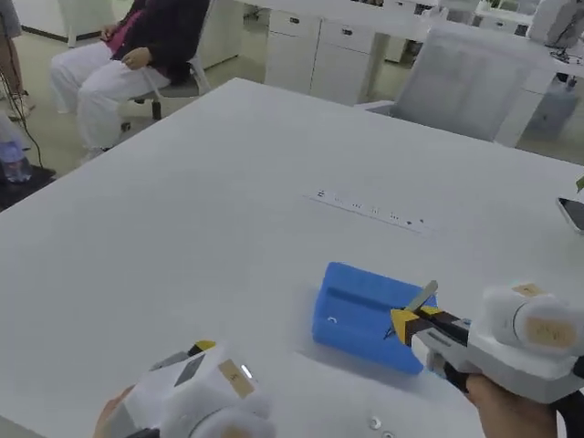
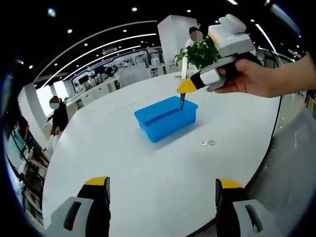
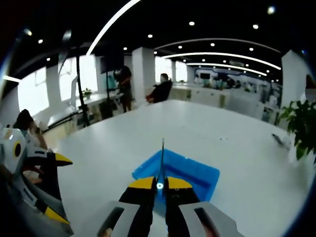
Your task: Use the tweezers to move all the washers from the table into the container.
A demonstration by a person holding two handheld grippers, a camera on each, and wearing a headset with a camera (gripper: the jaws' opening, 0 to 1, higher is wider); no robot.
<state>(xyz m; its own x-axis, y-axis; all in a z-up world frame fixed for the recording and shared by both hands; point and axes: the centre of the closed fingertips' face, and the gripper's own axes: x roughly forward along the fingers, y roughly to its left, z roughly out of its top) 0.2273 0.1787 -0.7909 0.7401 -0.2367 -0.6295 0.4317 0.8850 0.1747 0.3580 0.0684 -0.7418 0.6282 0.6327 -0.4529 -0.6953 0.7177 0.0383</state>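
A blue container [image 1: 351, 306] sits on the white table [image 1: 210, 228], open side up. My right gripper [image 1: 407, 320] hovers over its right end, shut on the tweezers [image 1: 423, 295], whose dark tips point down into the container. I cannot tell whether the tips hold anything. Two small washers [image 1: 375, 422] lie on the table in front of the container, close to the near edge. My left gripper [image 1: 199, 350] stays low at the near left, open and holding nothing. In the left gripper view the container [image 2: 165, 117], the washers [image 2: 207, 143] and the tweezers [image 2: 182, 98] lie ahead of my wide-apart jaws.
A thin white strip [image 1: 370, 210] lies on the table beyond the container. A phone [image 1: 575, 212] rests at the right edge. A person [image 1: 128, 55] sits on a chair past the far left corner. A grey chair [image 1: 465, 82] stands behind the table.
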